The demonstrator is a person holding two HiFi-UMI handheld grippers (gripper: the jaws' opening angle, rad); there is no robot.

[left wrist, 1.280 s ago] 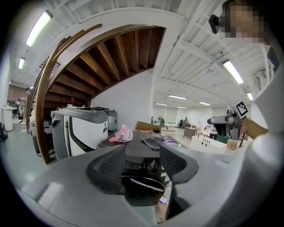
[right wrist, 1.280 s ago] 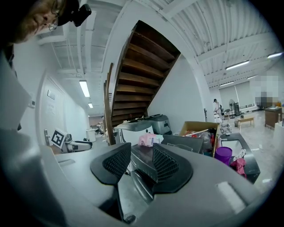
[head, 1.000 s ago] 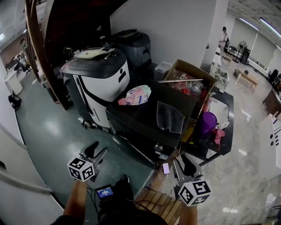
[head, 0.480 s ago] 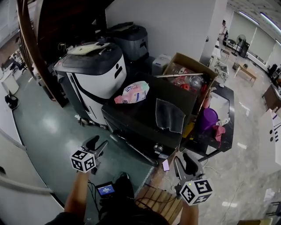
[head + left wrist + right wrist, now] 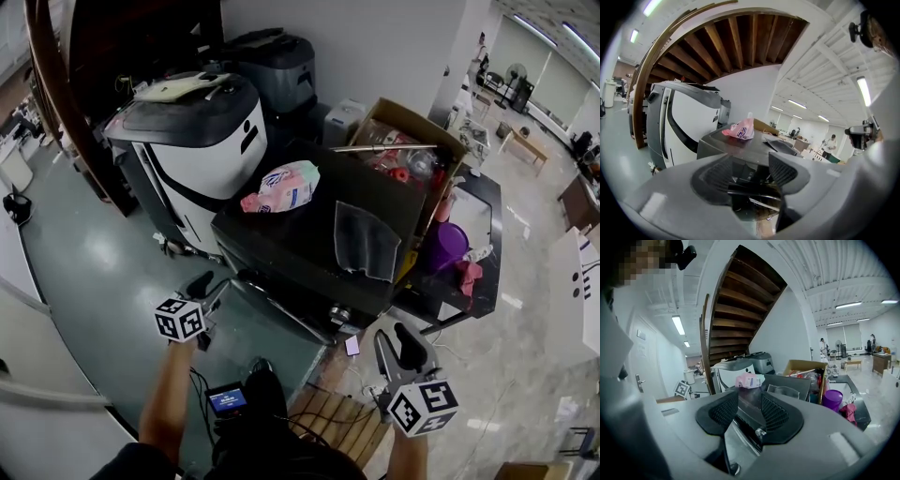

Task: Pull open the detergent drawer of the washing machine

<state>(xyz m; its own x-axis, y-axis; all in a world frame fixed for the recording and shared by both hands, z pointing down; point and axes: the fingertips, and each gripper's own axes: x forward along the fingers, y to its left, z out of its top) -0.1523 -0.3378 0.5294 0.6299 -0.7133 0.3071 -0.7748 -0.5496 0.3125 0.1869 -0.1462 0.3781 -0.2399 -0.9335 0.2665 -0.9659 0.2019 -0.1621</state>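
Floor [image 5: 89,267], lit screen [image 5: 225,401] (head view only)

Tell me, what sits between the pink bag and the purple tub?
A grey cloth, lying on top of the dark washing machine between the pink bag and the purple tub; the head view shows it best.

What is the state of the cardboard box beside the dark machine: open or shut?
Open. The cardboard box has its flaps standing up, and red things show inside it.
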